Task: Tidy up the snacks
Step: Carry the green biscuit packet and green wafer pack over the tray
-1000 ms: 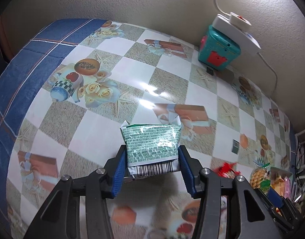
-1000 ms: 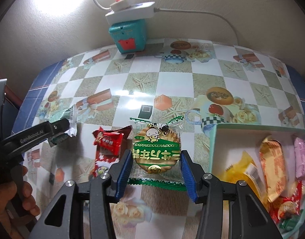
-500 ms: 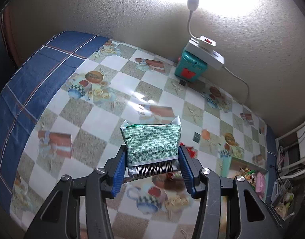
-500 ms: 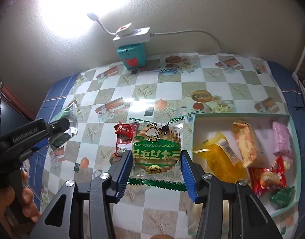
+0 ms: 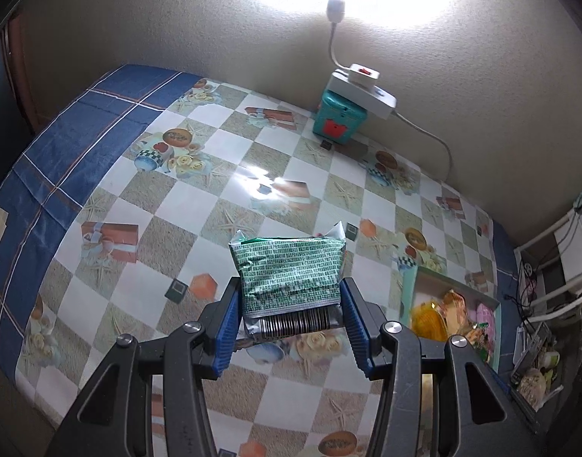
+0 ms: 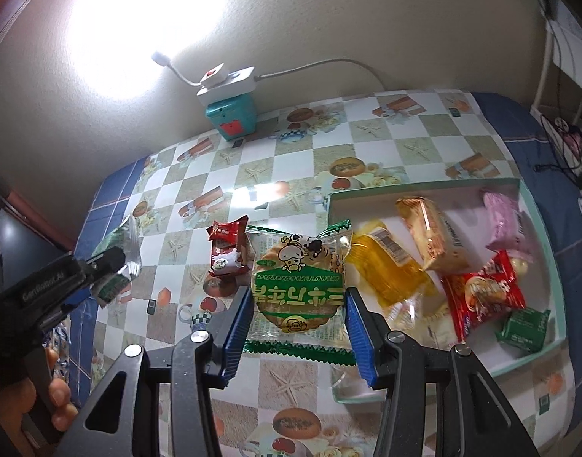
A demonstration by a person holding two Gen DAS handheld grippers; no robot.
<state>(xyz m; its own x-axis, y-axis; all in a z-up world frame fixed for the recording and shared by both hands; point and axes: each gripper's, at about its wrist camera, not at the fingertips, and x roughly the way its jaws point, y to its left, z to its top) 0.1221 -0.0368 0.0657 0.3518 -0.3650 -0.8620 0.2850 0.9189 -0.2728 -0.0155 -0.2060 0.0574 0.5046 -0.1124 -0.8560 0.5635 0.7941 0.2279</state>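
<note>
Left gripper (image 5: 291, 301) clamps a green-and-silver packet (image 5: 289, 272), barcode end toward the camera, held above the tabletop (image 5: 252, 198). Right gripper (image 6: 297, 314) pinches a round cracker pack (image 6: 298, 285) with green Korean lettering. Only the right view shows "GenRobot.AI" on the left gripper and the red snack (image 6: 227, 251) beside the tray (image 6: 546, 236).

Box (image 5: 412, 285) near end hidden behind left gripper (image 5: 291, 320). Snacks in box (image 5: 454, 316) motion-blurred. Desk (image 6: 534, 411) near edge cut off by frame. Print on red packet (image 6: 228, 251) too small to read.

Green-white foil snack pack (image 5: 289, 272) and round cracker packet (image 6: 299, 285) held aloft; red packet (image 6: 228, 251) lying on table; tray (image 6: 540, 209) filled with snacks.
</note>
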